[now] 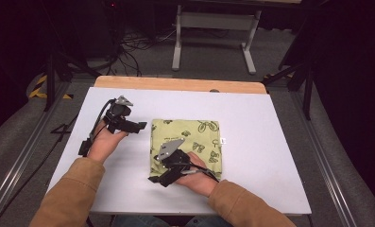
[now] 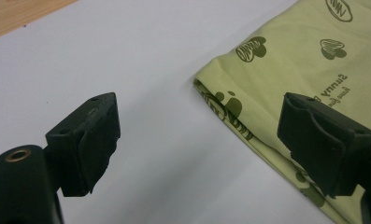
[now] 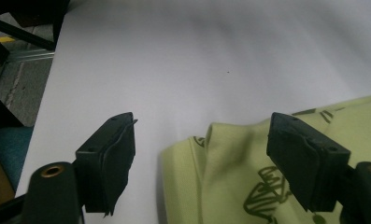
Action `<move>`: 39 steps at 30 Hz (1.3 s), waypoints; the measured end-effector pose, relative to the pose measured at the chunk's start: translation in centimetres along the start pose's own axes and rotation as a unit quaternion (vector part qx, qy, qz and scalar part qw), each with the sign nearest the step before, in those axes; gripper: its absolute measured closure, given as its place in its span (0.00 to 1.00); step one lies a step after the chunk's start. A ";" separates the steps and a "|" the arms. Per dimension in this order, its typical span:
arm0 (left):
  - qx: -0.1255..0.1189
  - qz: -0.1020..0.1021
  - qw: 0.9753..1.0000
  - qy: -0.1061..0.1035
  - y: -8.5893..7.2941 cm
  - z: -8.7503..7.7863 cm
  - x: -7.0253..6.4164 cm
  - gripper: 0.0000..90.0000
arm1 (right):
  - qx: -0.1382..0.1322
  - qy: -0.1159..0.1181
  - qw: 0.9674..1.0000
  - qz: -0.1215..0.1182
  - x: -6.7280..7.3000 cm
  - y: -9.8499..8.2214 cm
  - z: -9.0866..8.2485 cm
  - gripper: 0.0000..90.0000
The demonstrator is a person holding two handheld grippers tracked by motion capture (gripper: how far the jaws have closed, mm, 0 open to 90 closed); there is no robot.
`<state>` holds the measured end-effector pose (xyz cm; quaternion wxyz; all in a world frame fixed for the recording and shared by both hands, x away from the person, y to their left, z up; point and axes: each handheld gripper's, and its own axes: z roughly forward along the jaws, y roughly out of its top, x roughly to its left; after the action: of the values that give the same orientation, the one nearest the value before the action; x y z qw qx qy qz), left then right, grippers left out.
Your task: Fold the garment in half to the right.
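A folded yellow-green cloth [image 1: 186,144] with dark green prints lies in the middle of the white table [image 1: 256,142]. My left gripper [image 1: 140,126] stands open just left of the cloth's far left corner [image 2: 206,86], jaws wide, nothing between them. My right gripper [image 1: 157,179] is open at the cloth's near left corner [image 3: 192,154]. Its jaws straddle the cloth's edge, and the pads do not press on it. In the right gripper view the layers of the fold show at that corner.
A small white tag [image 1: 222,140] sticks out at the cloth's right edge. A wooden strip [image 1: 175,84] runs along the table's far edge. Beyond it stand a white frame [image 1: 213,33] and cables on the floor.
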<state>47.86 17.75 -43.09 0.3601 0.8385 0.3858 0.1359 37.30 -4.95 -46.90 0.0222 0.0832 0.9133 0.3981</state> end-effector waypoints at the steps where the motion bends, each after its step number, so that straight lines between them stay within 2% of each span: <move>1: 0.001 0.000 1.000 -0.001 0.0 0.0 0.0 0.16 | 0.002 0.000 1.000 -0.004 0.0 0.0 0.1 0.27; 7: 0.001 -0.004 1.000 -0.005 0.0 0.1 0.0 0.15 | 0.009 0.014 1.000 -0.002 0.3 0.1 0.9 0.28; 12: 0.002 -0.007 1.000 -0.005 -0.2 0.2 0.1 0.15 | 0.031 0.027 0.999 -0.008 0.3 -0.2 1.9 0.30; 16: 0.004 -0.009 1.000 -0.008 -0.4 0.3 0.2 0.15 | 0.039 0.027 0.999 -0.009 0.4 -0.3 2.1 0.32; 21: 0.005 -0.011 1.000 -0.010 -0.5 0.5 0.2 0.15 | 0.048 -0.005 0.998 -0.048 0.6 -0.4 2.1 0.49; 26: 0.007 -0.009 1.000 -0.011 -0.4 0.7 0.1 0.16 | 0.041 -0.024 0.998 -0.041 0.4 -0.6 1.9 0.67; 29: 0.004 -0.011 1.000 -0.014 -0.4 0.7 0.2 0.18 | 0.038 -0.034 0.998 -0.044 0.3 -0.7 1.7 0.84; 31: 0.002 -0.014 1.000 -0.022 -0.4 0.7 0.2 0.20 | 0.031 -0.032 0.999 -0.031 0.1 -0.8 1.7 0.87; 33: -0.001 -0.015 1.000 -0.021 -0.4 0.8 0.3 0.21 | 0.028 -0.028 0.999 -0.018 0.0 -0.9 1.6 0.88; 39: -0.007 -0.033 0.999 -0.027 -0.2 1.2 0.4 0.23 | 0.027 -0.037 0.999 -0.023 0.2 -1.0 1.7 0.88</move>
<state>48.65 17.56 -44.11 0.3810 0.8259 0.4023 0.1040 37.11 -4.37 -48.74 0.0625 0.0773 0.9240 0.3693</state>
